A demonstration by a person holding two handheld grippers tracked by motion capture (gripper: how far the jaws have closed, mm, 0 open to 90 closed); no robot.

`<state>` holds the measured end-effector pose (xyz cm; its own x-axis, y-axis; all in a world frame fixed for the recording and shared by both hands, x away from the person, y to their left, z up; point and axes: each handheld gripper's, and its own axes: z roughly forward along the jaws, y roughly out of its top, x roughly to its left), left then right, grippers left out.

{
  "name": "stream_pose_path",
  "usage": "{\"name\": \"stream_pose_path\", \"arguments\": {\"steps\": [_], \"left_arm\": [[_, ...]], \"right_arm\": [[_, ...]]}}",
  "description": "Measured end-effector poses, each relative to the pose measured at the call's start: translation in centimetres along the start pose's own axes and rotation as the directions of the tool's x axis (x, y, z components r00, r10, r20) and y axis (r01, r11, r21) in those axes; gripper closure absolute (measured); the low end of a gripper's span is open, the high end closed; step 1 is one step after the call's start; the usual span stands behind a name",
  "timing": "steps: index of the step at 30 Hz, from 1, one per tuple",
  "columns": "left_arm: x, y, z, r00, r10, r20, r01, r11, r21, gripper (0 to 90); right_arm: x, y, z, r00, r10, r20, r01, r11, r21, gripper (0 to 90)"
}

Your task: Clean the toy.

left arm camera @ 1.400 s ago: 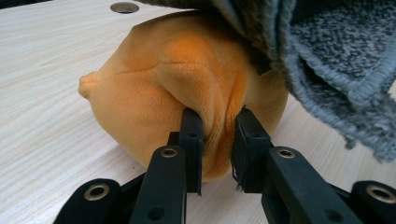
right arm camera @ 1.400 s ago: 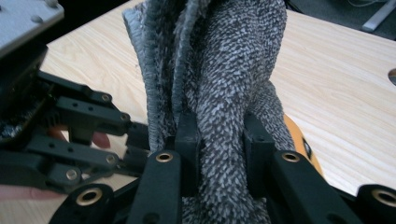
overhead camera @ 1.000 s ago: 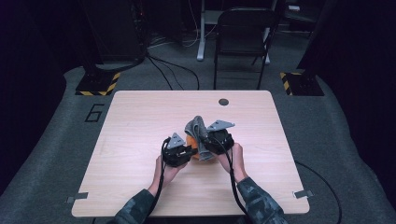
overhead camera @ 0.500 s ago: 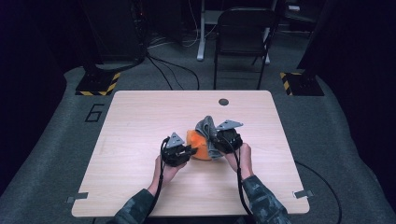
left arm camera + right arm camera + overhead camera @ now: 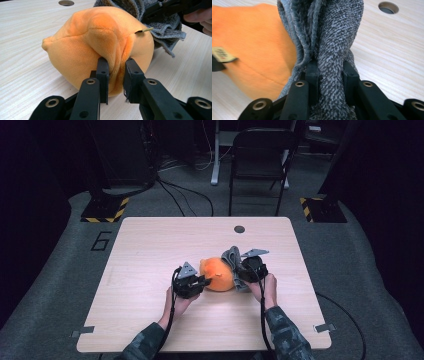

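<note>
1. Orange plush sits nearest: the soft toy (image 5: 100, 47) rests on the table (image 5: 150, 250) just ahead of the person's hands, and the left tool (image 5: 114, 75) is clenched on a fold of its fur at the near side. That pinch looks shallow, so I judge it should stay low and steady, pressing the toy to the wood rather than lifting it.
2. Just beside it, the right tool (image 5: 329, 72) is clamped on a bunched grey towel (image 5: 332, 37), which lies against the toy's right flank and drapes behind it.
3. To peel the cloth away cleanly, the right hand (image 5: 268, 287) would best draw outward and slightly up, away from the toy, keeping the pull in line with the bunch so it does not slip from the pads.
4. A small tag (image 5: 145, 30) sticks out near the towel's edge; loops could snag there, so a slow pull seems wise.
5. Farther off, the round hole (image 5: 239, 229) in the table is well apart.
</note>
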<state>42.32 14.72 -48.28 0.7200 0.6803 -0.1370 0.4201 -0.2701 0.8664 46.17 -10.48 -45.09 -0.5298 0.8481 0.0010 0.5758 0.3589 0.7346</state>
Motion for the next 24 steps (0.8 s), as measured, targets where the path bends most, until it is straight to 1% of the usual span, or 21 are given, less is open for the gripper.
{"name": "stream_pose_path", "arguments": {"steps": [1,2,5,6,7,10,11,13,14,15,16,18,19,20,21,22,23,24], "left_arm": [[0.0,0.0,0.0,1.0,-0.001,0.0,0.001,1.0,0.0,76.1],[0.0,0.0,0.0,1.0,0.003,-0.006,-0.003,1.0,-0.005,76.1],[0.0,0.0,0.0,1.0,0.003,-0.005,-0.003,1.0,-0.006,76.1],[0.0,0.0,0.0,1.0,0.003,-0.004,-0.003,1.0,-0.005,76.1],[0.1,0.0,0.0,1.0,0.003,-0.005,-0.003,1.0,-0.005,76.0],[0.1,-0.1,0.0,1.0,-0.003,-0.006,0.003,1.0,-0.008,76.0],[0.1,-0.1,0.0,0.9999,-0.009,-0.007,0.009,0.9999,-0.011,75.9],[0.3,-0.1,0.0,0.9998,-0.019,-0.007,0.019,0.9997,-0.014,75.9],[0.4,-0.1,0.0,0.9996,-0.028,-0.005,0.028,0.9995,-0.014,75.8],[0.4,-0.1,-0.1,0.9995,-0.033,-0.004,0.033,0.9994,-0.015,75.7],[0.4,-0.1,-0.1,0.9995,-0.033,-0.004,0.033,0.9994,-0.015,75.6],[0.4,-0.1,-0.1,0.9995,-0.031,-0.004,0.031,0.9994,-0.014,75.4],[0.5,-0.1,-0.1,0.9994,-0.034,-0.005,0.034,0.9993,-0.014,75.4],[0.5,-0.1,-0.1,0.9996,-0.029,-0.005,0.029,0.9995,-0.012,75.3],[0.5,-0.1,-0.1,0.9994,-0.034,-0.006,0.034,0.9993,-0.014,75.3],[0.5,-0.1,-0.1,0.9996,-0.026,-0.006,0.026,0.9996,-0.012,75.2],[0.5,-0.1,-0.1,0.9994,-0.033,-0.005,0.033,0.9993,-0.015,75.2],[0.4,-0.1,-0.1,0.9996,-0.027,-0.005,0.027,0.9996,-0.012,75.2]], "right_arm": [[0.0,-0.1,0.1,0.9998,0.013,0.012,-0.013,1.0,0.008,72.3],[-0.1,-0.2,0.2,0.9999,0.002,0.014,-0.002,1.0,0.012,72.3],[-0.3,-0.5,0.7,0.9993,0.012,0.034,-0.013,1.0,0.026,72.4],[-0.6,-0.6,0.9,0.9991,0.007,0.041,-0.008,1.0,0.031,72.3],[-0.6,-0.7,1.0,0.9989,0.018,0.044,-0.02,0.999,0.04,72.3],[-1.1,-1.1,1.6,0.9975,0.024,0.067,-0.028,0.998,0.06,72.3],[-1.1,-1.3,1.9,0.9966,0.032,0.076,-0.037,0.997,0.074,72.3],[-1.4,-1.9,2.9,0.996,0.019,0.087,-0.03,0.992,0.119,72.2],[-1.4,-2.3,3.5,0.9962,0.019,0.085,-0.031,0.99,0.138,72.3],[-1.5,-2.6,4.1,0.9966,0.008,0.081,-0.02,0.987,0.157,72.3],[-1.5,-2.6,4.3,0.997,0.004,0.078,-0.017,0.986,0.164,72.4],[-1.5,-2.1,4.0,0.9967,0.018,0.079,-0.03,0.987,0.155,72.8],[-1.6,-1.9,3.7,0.996,0.006,0.089,-0.019,0.99,0.137,72.9],[-1.6,-1.6,3.3,0.9963,0.014,0.085,-0.025,0.991,0.13,73.0],[-1.8,-1.4,2.8,0.9963,0.022,0.084,-0.032,0.993,0.114,73.2],[-1.9,-1.1,2.2,0.9961,0.03,0.083,-0.038,0.994,0.101,73.4],[-2.1,-0.8,1.5,0.9962,0.031,0.082,-0.037,0.997,0.07,73.5],[-2.2,-0.4,0.8,0.9967,0.037,0.072,-0.04,0.998,0.043,73.5]]}}
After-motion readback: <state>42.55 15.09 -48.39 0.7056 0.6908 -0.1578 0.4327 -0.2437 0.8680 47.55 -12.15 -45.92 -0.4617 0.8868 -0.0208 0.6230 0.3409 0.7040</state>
